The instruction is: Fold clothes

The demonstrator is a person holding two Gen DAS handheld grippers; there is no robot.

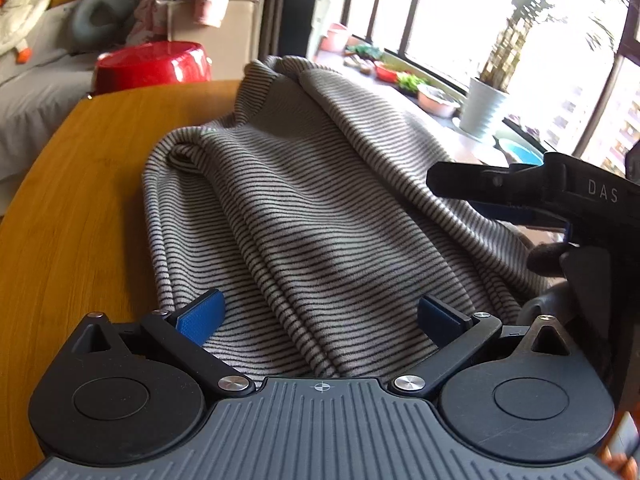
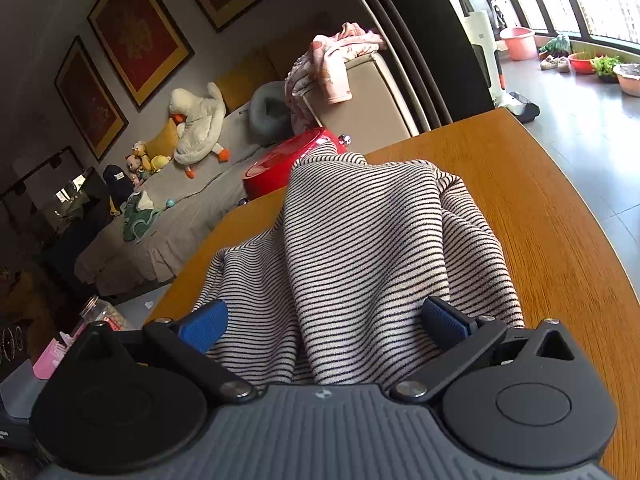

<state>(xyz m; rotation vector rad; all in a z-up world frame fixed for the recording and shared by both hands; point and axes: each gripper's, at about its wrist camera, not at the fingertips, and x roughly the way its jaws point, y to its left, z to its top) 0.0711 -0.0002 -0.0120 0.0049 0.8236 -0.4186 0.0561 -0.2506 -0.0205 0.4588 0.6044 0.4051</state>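
A grey garment with thin black stripes (image 1: pixel 304 208) lies rumpled on the wooden table (image 1: pixel 80 200). My left gripper (image 1: pixel 320 318) is open, its blue pads (image 1: pixel 202 316) wide apart with the near edge of the cloth between them. My right gripper (image 2: pixel 324 320) is open too, its blue pads (image 2: pixel 444 322) wide apart over a raised fold of the same garment (image 2: pixel 368 248). In the left wrist view the right gripper's black body (image 1: pixel 560 200) shows at the right, over the cloth's right side.
A red round tub (image 1: pixel 154 65) stands past the table's far edge, next to a bed with plush toys (image 2: pixel 198 120). A beige box draped with pink clothes (image 2: pixel 340 64) is behind it. Pots and basins (image 1: pixel 436 100) line the window side. The table's right edge (image 2: pixel 592 216) drops to the floor.
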